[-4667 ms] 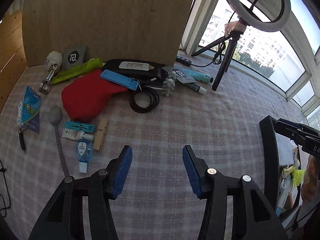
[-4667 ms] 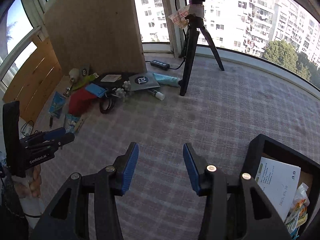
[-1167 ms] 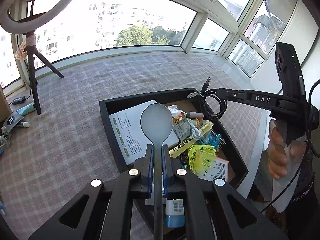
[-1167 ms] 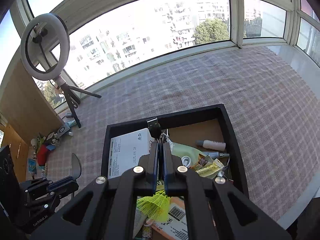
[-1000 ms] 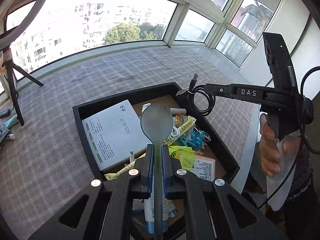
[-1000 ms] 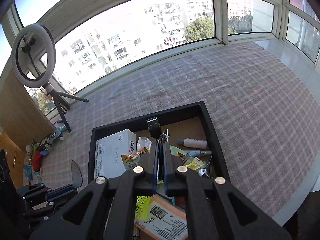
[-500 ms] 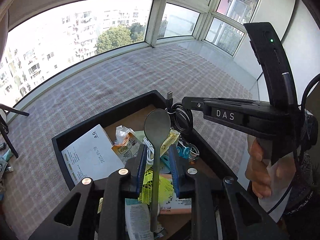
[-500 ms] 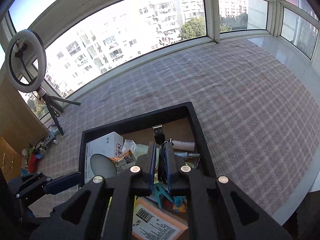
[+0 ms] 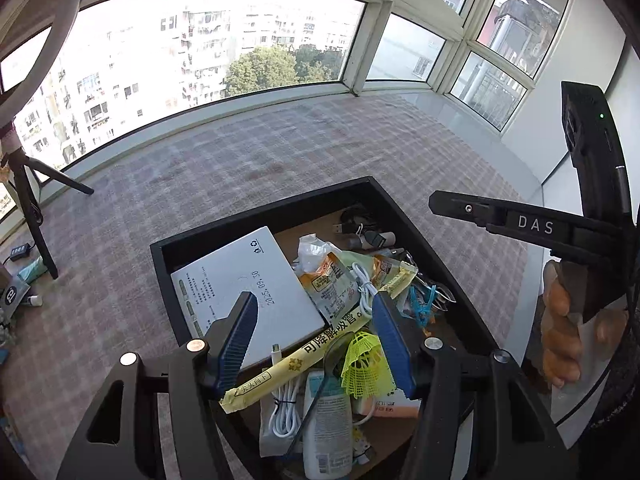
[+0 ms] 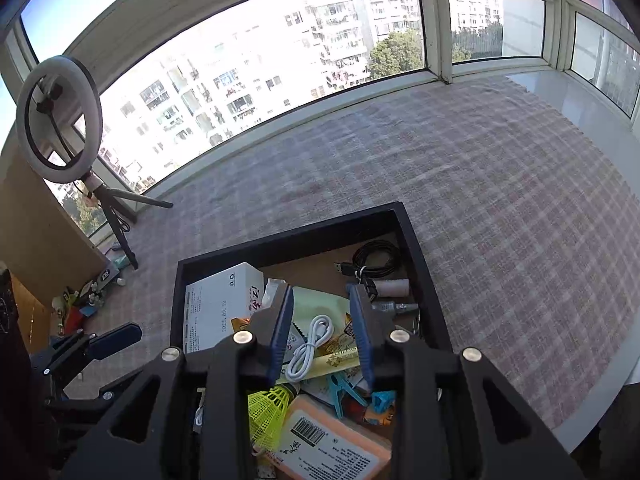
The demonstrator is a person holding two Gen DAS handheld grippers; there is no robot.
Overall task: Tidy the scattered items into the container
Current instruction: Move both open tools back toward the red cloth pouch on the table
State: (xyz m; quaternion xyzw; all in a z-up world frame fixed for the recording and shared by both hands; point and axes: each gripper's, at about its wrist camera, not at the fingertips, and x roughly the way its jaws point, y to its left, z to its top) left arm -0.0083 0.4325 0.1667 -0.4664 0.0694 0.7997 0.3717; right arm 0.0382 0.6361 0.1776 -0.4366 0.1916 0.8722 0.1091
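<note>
The left wrist view alone shows the spoon (image 9: 320,396) lying in the black tray (image 9: 404,208) below the left gripper (image 9: 316,336), whose jaws stand spread and empty. The right gripper (image 10: 322,336) has just been opening, nothing between its jaws; the black cable (image 10: 378,258) lies beyond them in the tray's far corner.
</note>
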